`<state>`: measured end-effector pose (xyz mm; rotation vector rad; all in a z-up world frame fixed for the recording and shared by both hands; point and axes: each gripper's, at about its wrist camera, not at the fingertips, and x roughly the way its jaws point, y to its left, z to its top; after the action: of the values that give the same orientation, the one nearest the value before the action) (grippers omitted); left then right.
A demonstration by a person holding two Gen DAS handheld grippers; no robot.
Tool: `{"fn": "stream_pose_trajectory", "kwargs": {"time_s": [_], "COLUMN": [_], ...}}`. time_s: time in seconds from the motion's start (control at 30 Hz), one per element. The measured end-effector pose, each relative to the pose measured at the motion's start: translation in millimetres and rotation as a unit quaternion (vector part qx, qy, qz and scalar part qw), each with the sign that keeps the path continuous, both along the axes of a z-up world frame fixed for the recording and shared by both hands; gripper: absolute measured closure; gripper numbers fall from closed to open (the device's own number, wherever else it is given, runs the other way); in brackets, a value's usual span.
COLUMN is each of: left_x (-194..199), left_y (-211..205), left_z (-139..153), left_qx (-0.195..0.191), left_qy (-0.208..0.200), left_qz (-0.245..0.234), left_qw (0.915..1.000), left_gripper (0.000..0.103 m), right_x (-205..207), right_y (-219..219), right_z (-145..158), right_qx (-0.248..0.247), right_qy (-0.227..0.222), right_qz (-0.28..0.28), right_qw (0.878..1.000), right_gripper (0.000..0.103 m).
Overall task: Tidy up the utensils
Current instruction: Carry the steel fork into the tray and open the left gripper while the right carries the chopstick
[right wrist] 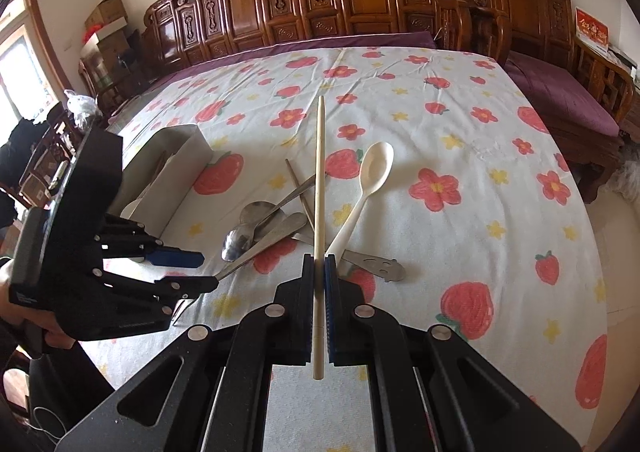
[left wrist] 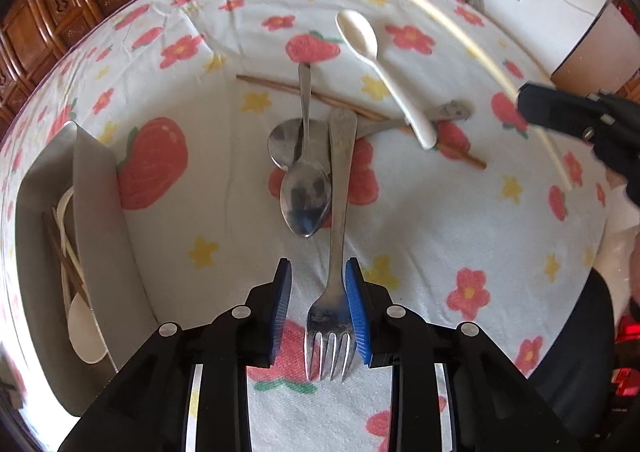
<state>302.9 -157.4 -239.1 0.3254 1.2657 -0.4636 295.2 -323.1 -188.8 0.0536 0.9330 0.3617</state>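
Nearest the lens in the left wrist view, the left tongs (left wrist: 319,308) stand apart around the steel fork (left wrist: 335,252). Its neck passes between the blue pads and its tines point back toward six o'clock. One pad lies close against the fork's edge and the other is clear of it, so nothing is clamped. I judge this a straddle set up for a pick. The fork's handle runs toward twelve o'clock, over the heap on the flowered tablecloth (left wrist: 440,232).

Just beyond, at eleven o'clock, a steel spoon (left wrist: 306,196) lies bowl-near across a second spoon. Brown chopsticks (left wrist: 360,112) are underneath, and a white spoon (left wrist: 380,68) slants off toward one o'clock. At nine o'clock sits the grey box (left wrist: 96,212), already holding a white spoon and chopsticks, which is evidently where the sorted pieces go.

In the right wrist view, the right tongs (right wrist: 319,292) are together on a pale chopstick (right wrist: 319,188). They hold it near its thick end so that it juts toward twelve o'clock above the heap. That probably keeps it clear while the left hand works.
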Motion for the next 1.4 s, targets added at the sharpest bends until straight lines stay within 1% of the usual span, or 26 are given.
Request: {"fn": "stream_pose_trajectory", "kwargs": {"time_s": [0.03,0.1,0.13,0.17,0.23,0.3,0.33,0.53,0.67,0.8,1.07,1.3,1.4], "left_x": [0,-2,-2,-2,-3,-6,-8,-27,-37,-33,-18,0,6], "left_y": [-2,-9,-11,-13,-20,-23,-20,-12,-1,16,66,113,128], "left_z": [-3,-2,-1,-1,1,1,3,10,27,46,80,91,94], "left_qx": [0.001,0.011,0.009,0.009,0.028,0.034,0.025,0.010,-0.016,-0.035,-0.044,-0.051,-0.059], "left_qy": [0.002,-0.011,-0.009,-0.006,-0.005,-0.010,-0.013,-0.030,-0.045,-0.062,-0.100,-0.115,-0.119], "left_qz": [-0.002,-0.011,-0.013,-0.014,-0.021,-0.020,-0.009,0.001,0.016,0.036,0.089,0.130,0.135], "left_qw": [1.0000,0.9998,0.9998,0.9998,0.9994,0.9992,0.9996,0.9995,0.9987,0.9968,0.9900,0.9835,0.9819], "left_gripper": [0.079,0.080,0.087,0.096,0.097,0.097,0.097,0.097,0.097,0.097,0.097,0.097,0.098], "right_x": [0,1,1,1,1,1,1,0,0,-1,-4,4,7], "right_y": [-2,-7,-9,-10,-13,-14,-15,-15,-14,-6,37,87,108], "right_z": [0,2,3,5,7,8,8,7,5,6,8,6,9], "right_qx": [0.002,0.007,0.010,0.011,0.013,0.014,0.013,0.011,0.009,0.012,0.014,0.023,0.024], "right_qy": [0.000,-0.001,-0.002,-0.003,-0.005,-0.005,-0.006,-0.005,-0.003,-0.001,-0.001,0.008,0.007], "right_qz": [-0.002,-0.007,-0.008,-0.009,-0.011,-0.012,-0.012,-0.012,-0.010,-0.003,0.034,0.059,0.073], "right_qw": [1.000,1.000,1.000,1.000,1.000,1.000,1.000,1.000,1.000,1.000,0.999,0.998,0.997], "right_gripper": [0.097,0.097,0.097,0.097,0.097,0.097,0.097,0.097,0.097,0.097,0.097,0.097,0.097]}}
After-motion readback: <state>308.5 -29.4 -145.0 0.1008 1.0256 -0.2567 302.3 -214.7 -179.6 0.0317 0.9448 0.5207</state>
